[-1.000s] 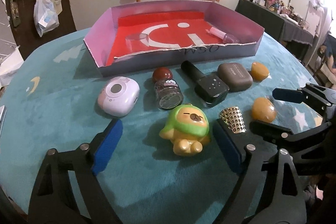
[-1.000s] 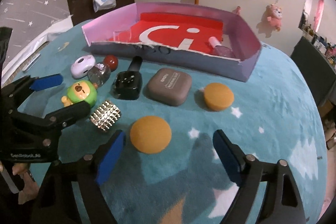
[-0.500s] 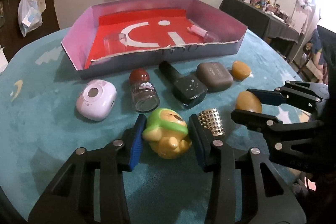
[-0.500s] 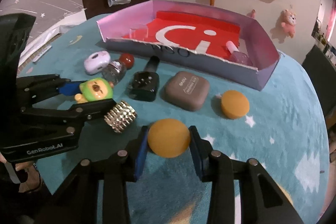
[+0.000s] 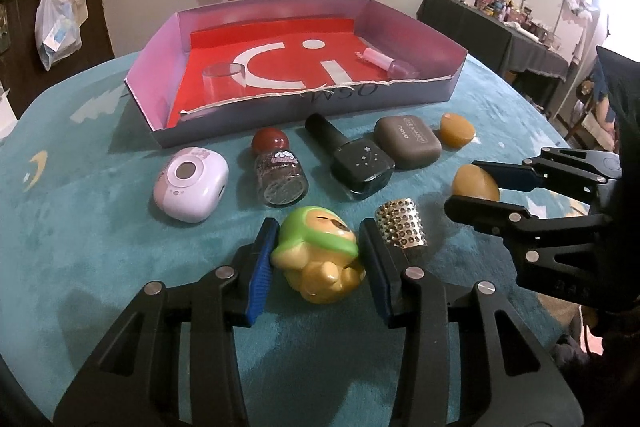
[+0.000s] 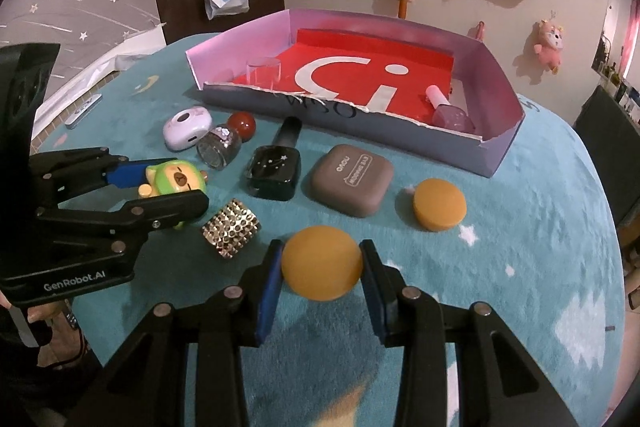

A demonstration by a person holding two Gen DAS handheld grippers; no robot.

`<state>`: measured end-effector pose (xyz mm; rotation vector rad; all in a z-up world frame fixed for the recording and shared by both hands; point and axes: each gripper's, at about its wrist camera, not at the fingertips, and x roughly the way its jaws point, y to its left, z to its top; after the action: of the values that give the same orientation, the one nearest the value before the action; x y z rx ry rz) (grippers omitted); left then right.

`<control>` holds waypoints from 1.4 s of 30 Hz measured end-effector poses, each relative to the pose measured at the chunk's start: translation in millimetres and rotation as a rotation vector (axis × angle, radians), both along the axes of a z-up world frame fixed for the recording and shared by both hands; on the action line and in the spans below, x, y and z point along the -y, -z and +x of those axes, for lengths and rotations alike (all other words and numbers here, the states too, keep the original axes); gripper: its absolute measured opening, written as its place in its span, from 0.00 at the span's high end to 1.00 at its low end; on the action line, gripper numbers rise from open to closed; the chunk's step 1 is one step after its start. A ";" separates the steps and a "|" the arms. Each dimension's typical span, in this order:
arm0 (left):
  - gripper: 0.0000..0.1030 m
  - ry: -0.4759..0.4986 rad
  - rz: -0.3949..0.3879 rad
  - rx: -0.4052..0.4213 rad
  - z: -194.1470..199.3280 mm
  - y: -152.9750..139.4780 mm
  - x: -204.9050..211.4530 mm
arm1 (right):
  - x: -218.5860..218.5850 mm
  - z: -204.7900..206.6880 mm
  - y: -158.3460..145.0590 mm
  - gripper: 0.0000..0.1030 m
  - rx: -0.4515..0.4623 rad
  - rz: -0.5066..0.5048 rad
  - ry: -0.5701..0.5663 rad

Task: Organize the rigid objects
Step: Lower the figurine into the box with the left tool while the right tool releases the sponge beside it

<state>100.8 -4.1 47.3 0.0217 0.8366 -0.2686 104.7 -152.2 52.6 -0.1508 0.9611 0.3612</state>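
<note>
In the left wrist view, the left tool point(image 5: 318, 259) has just closed its blue pads on the glossy green-hooded yellow toy figure point(image 5: 318, 253), which sits on the teal plush-covered counter point(image 5: 100, 247) in front of the shallow lilac cardboard tray with a red floor point(image 5: 408, 27). This looks like the grasp step of a pick; the next move would call for a straight lift that clears the studded silver cylinder point(image 5: 402, 223) just beside the right pad, then a carry over the tray's torn front wall. The toy's underside is hidden.

In the right wrist view, the right tool point(image 6: 322, 269) has likewise just closed and pinches the flat amber-orange round puck point(image 6: 320, 263) by its edges, low over the counter. Whether the puck is off the cloth yet I cannot tell. A second amber puck point(image 6: 440, 205) lies apart to the right.
</note>
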 end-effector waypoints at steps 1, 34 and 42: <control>0.62 0.001 -0.004 0.002 -0.3 -1.0 0.1 | 0.3 0.2 -0.9 0.61 0.003 0.001 0.001; 0.62 0.157 0.011 -0.064 177.3 -15.0 31.4 | 11.6 179.1 4.4 0.60 -0.079 -0.047 -0.167; 0.62 0.166 0.020 -0.079 180.2 -5.7 30.7 | 7.3 182.8 15.1 0.60 -0.111 -0.075 -0.202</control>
<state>281.1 -34.8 53.0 0.1003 0.9179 -0.4190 287.4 -159.5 37.4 -0.3002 1.0727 0.5232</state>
